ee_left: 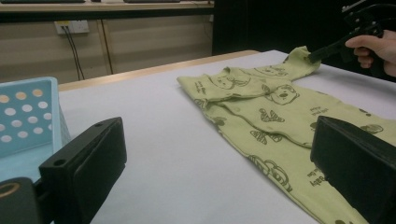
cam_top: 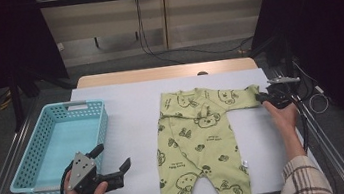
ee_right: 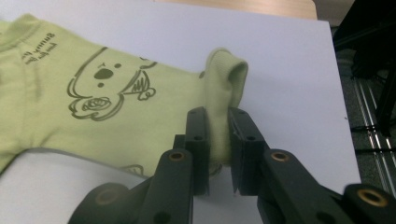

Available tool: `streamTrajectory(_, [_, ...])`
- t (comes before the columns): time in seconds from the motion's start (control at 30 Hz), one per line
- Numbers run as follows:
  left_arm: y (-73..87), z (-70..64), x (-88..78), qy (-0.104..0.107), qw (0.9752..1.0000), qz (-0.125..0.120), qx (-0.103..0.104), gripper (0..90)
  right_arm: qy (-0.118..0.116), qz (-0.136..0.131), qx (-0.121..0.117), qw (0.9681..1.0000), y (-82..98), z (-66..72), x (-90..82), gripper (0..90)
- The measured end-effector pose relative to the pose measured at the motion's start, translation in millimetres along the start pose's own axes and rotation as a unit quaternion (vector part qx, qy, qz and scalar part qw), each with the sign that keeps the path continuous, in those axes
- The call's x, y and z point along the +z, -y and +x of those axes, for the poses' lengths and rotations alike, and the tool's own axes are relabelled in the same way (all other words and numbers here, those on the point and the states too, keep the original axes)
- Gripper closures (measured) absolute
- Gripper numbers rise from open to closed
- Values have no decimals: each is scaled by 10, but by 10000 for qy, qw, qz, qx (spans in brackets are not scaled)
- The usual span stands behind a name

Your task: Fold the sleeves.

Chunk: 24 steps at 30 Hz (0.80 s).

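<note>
A light green baby romper [cam_top: 196,139] printed with bear faces lies flat on the white table cover [cam_top: 127,118], legs toward me. Its right sleeve stretches out to the table's right side. My right gripper [cam_top: 262,97] is shut on the sleeve cuff [ee_right: 225,77], which stands bunched up between the two black jaws in the right gripper view [ee_right: 217,116]. My left gripper [cam_top: 113,156] hovers open near the front left of the table, beside the basket, with nothing between its jaws [ee_left: 219,158]. The romper [ee_left: 280,107] and the right gripper [ee_left: 314,57] also show in the left gripper view.
A turquoise perforated plastic basket [cam_top: 93,122] stands at the table's left side and looks empty. Metal rails run along both table sides [cam_top: 329,157]. Cables hang at the wall behind [cam_top: 144,35]. The table's wooden far edge [cam_top: 156,73] shows beyond the cover.
</note>
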<state>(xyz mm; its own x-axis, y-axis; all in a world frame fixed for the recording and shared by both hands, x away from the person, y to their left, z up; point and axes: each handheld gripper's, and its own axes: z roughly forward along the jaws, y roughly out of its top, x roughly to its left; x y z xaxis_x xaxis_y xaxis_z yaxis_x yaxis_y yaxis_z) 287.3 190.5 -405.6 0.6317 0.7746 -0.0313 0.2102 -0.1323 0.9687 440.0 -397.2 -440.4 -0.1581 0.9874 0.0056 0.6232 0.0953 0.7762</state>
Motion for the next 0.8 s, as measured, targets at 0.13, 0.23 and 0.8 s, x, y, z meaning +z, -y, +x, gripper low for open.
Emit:
streamTrajectory(0.13, [3, 3, 7, 29, 9999, 73, 81, 35, -95, -196, -83, 9997, -41, 25, -51, 795])
streamTrajectory(0.23, [4, 0, 14, 25, 10000, 34, 31, 35, -141, -265, -43, 9995, -65, 48, -93, 796])
streamTrajectory(0.8, [-3, 5, 4, 46, 10000, 37, 58, 35, -332, -642, -153, 9973, -161, 228, -171, 798])
